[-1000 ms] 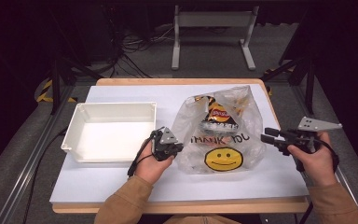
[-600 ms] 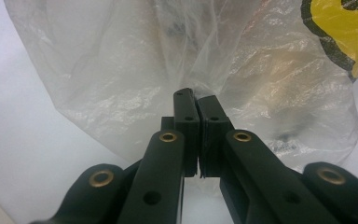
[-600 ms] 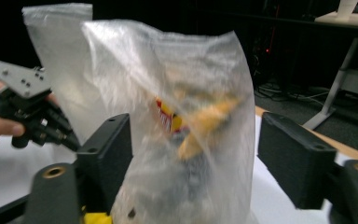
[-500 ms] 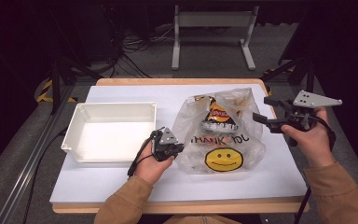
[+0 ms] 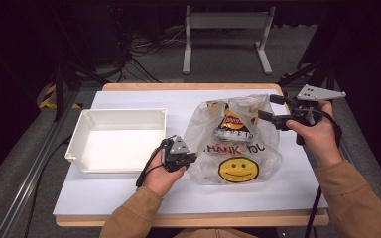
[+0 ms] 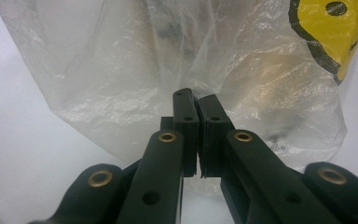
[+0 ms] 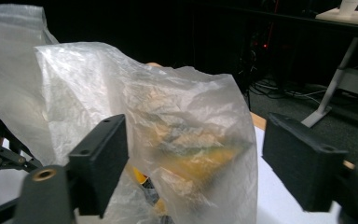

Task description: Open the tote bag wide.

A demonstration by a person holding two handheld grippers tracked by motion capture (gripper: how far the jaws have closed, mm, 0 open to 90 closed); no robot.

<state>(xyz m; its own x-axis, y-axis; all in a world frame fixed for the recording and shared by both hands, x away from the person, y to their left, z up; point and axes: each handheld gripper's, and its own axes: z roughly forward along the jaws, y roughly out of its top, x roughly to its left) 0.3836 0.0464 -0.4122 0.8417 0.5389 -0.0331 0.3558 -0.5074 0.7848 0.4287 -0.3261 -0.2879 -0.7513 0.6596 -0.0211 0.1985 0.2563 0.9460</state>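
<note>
A clear plastic bag (image 5: 238, 144) with a yellow smiley face stands on the white table, with a chip packet (image 5: 232, 121) inside it. My left gripper (image 5: 191, 159) is shut on the bag's lower left edge; in the left gripper view its jaws (image 6: 196, 100) pinch the film (image 6: 121, 70). Raised at the bag's upper right, my right gripper (image 5: 267, 106) is open. Its jaws have just been closing a little. In the right gripper view the bag's top (image 7: 182, 116) stands between the wide jaws (image 7: 196, 163), which do not press on it.
An empty white tray (image 5: 87, 124) sits left of the bag. The white table top (image 5: 139, 198) ends at a wooden front edge. A metal stand (image 5: 225, 20) and cables lie on the floor beyond the table.
My right gripper rose and moved away from the front edge, from the bag's right side to its top, and its jaws opened wide. The left gripper kept its grip in place.
</note>
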